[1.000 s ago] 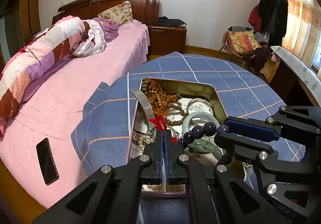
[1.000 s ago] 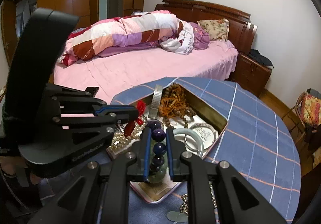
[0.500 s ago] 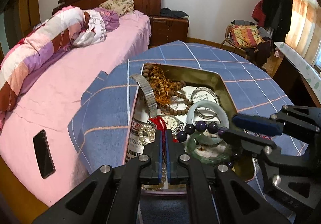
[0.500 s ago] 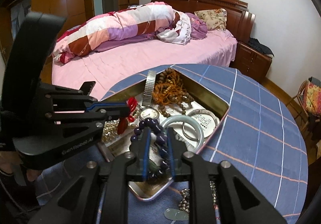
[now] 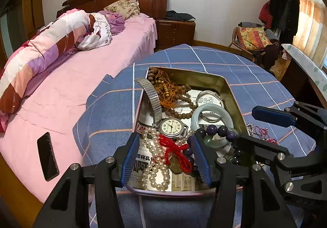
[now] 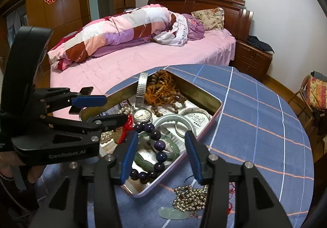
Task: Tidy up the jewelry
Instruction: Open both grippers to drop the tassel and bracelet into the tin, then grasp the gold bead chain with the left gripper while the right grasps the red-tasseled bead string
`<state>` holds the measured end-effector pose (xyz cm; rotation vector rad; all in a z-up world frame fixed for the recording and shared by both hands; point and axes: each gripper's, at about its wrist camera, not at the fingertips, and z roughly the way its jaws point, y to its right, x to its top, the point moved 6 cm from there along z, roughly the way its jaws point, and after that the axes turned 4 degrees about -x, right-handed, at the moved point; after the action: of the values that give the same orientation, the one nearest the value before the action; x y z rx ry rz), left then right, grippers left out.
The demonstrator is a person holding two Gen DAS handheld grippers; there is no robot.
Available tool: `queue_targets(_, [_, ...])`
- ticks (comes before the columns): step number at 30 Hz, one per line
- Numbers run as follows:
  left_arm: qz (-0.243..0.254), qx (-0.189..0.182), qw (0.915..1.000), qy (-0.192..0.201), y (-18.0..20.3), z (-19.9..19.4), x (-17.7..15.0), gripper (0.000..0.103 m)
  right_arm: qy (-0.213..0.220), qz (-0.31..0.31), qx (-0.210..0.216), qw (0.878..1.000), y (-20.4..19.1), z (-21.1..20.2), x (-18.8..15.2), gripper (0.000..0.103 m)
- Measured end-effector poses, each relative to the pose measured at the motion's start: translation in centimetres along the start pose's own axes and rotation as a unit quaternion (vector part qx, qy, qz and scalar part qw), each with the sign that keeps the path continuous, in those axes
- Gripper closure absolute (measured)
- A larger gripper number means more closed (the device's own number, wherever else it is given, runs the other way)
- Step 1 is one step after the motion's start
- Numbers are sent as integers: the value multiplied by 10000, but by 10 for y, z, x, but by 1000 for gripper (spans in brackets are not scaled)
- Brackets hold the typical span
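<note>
The left gripper [image 5: 165, 154] hangs low over a shallow rectangular metal tin [image 5: 235, 93] on the blue checked tablecloth [image 5: 114, 109], its blue-padded jaws spread wide with nothing between them; below the gap lie a white pearl strand [image 5: 157, 158] and a red knotted cord [image 5: 175, 148]; just beyond sit a silver wristwatch with a white dial [image 5: 171, 127], a pale jade bangle [image 5: 212, 119] and dark purple beads [image 5: 217, 130]; the right gripper [image 5: 263, 127] reaches in from the right, also parted.

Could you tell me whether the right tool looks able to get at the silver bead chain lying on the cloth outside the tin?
Probably yes. The right tool is open and holds nothing, and the bead chain lies bare on the cloth just below its right finger, outside the tin.
</note>
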<state>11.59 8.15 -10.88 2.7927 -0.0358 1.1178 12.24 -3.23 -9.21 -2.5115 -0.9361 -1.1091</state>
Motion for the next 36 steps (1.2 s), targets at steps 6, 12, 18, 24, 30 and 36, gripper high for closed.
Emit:
queue_targets(6, [30, 66, 10000, -20, 2, 0, 0, 49, -24, 57, -36, 10000, 4, -1, -2, 52])
queue_targets(12, [59, 41, 10000, -16, 5, -3, 0, 41, -23, 121, -52, 9999, 9, -2, -3, 48])
queue_targets(18, [93, 81, 9999, 42, 9, -8, 0, 36, -1, 277, -120, 9995, 24, -8, -10, 47])
queue_targets(24, [143, 104, 9998, 68, 14, -10, 0, 36, -116, 606, -340, 9975, 55, -10, -26, 47])
queue_targets(30, [4, 413, 9989, 225, 4, -17, 4, 36, -309, 791, -578, 9947, 78, -21, -51, 47])
queue_targets(36, [-37, 557, 9981, 277, 4, -22, 4, 36, -651, 714, -737, 9926, 88, -28, -84, 47])
